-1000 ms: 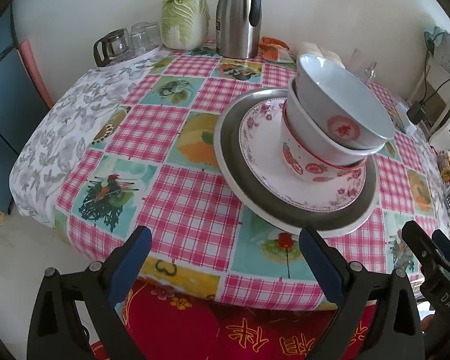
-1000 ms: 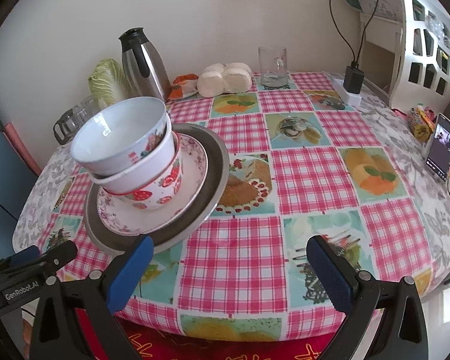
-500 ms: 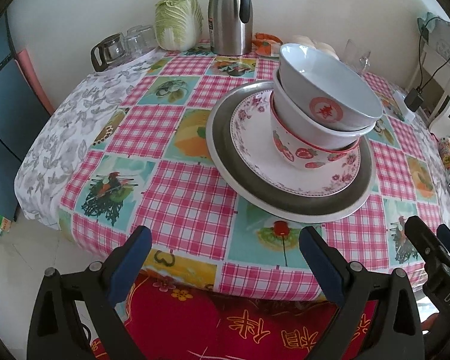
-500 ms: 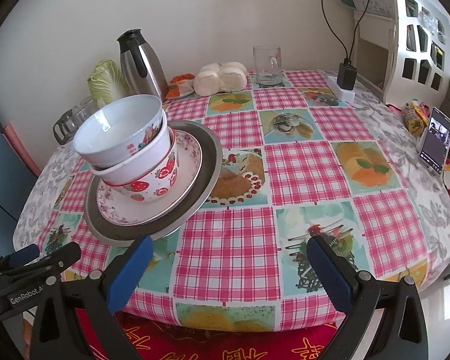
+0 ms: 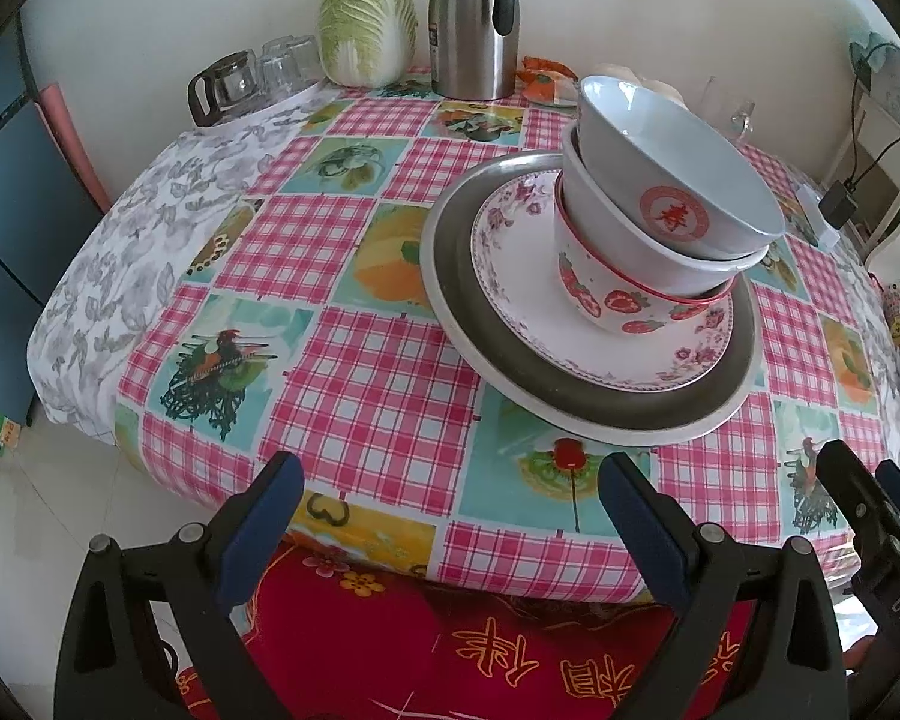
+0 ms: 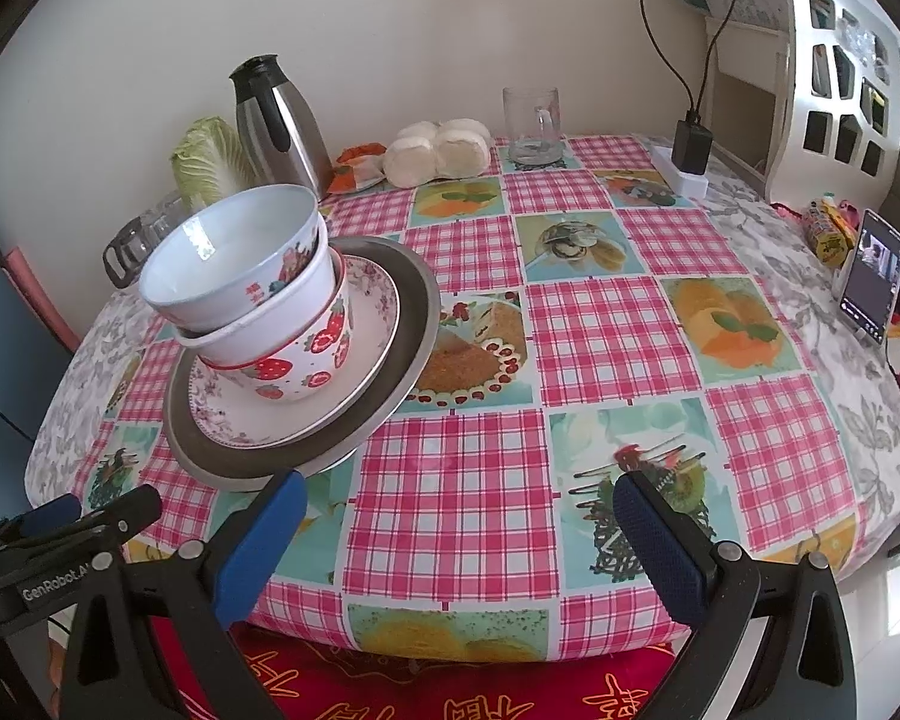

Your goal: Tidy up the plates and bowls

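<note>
A stack stands on the checked table: a grey-rimmed plate (image 5: 678, 414) at the bottom, a floral plate (image 5: 510, 276) on it, then a strawberry bowl (image 5: 606, 294), a plain white bowl (image 5: 630, 240) and a white bowl with a red emblem (image 5: 660, 168) nested on top. The same stack shows in the right wrist view, with the grey plate (image 6: 222, 456) and top bowl (image 6: 234, 258). My left gripper (image 5: 450, 516) is open and empty, near the table's front edge, short of the stack. My right gripper (image 6: 456, 540) is open and empty, to the right of the stack.
At the table's back stand a steel thermos (image 5: 474, 24), a cabbage (image 5: 366, 24), a glass pot and glasses (image 5: 252, 72), steamed buns (image 6: 438, 150) and a glass mug (image 6: 534, 126). A power strip with charger (image 6: 690, 162) and a phone (image 6: 873, 276) sit at the right.
Both grippers have drawn back from the table, so the stack looks a little farther. The stack itself has not moved, and both grippers stay open.
</note>
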`<state>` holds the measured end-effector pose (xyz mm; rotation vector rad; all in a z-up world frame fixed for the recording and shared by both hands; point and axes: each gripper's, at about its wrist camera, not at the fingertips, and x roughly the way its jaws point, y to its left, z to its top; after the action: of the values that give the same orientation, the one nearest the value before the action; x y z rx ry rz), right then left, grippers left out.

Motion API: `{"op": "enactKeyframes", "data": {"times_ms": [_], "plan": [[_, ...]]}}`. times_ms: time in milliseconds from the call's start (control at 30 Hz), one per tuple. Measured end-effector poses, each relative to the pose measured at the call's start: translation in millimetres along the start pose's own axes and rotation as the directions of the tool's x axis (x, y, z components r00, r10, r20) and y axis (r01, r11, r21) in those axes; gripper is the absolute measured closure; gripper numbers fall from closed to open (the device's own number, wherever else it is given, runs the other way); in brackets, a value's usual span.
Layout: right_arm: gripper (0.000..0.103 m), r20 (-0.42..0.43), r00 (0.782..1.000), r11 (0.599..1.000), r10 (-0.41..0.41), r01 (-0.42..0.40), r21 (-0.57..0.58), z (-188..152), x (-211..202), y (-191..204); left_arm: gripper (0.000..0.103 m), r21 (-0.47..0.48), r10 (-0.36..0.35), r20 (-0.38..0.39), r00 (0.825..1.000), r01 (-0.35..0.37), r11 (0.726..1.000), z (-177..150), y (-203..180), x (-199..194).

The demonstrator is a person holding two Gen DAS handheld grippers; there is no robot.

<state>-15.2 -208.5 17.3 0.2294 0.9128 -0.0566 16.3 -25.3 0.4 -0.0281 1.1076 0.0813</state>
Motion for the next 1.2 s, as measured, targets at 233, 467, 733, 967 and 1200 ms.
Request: {"op": "enactKeyframes", "data": {"times_ms": [233,467,733,967,1200], "plan": [[0.0,-0.004,1.0,1.0,-0.002,0.002,-0.003,0,3,-1,0.004,0.003,-0.01,-0.015,1.0,0.01,1.0,1,0,5],[0.0,-0.01,1.0,1.0,-0.006,0.006,-0.011,0,6,1,0.004,0.002,-0.018,-0.026,0.999,0.018,1.0,2,-2,8],[0.0,-0.014,1.0,1.0,-0.007,0.007,-0.011,0,8,1,0.004,0.006,-0.021,-0.029,0.999,0.021,1.0,2,-2,9],[0.0,-0.014,1.0,1.0,-0.005,0.005,-0.011,0,9,0,0.004,0.008,-0.021,-0.03,0.999,0.021,1.0,2,-2,9],[0.0,-0.019,1.0,1.0,-0.004,0.004,-0.011,0,12,-1,0.004,0.006,-0.02,-0.037,0.999,0.021,1.0,1,-2,11]]}}
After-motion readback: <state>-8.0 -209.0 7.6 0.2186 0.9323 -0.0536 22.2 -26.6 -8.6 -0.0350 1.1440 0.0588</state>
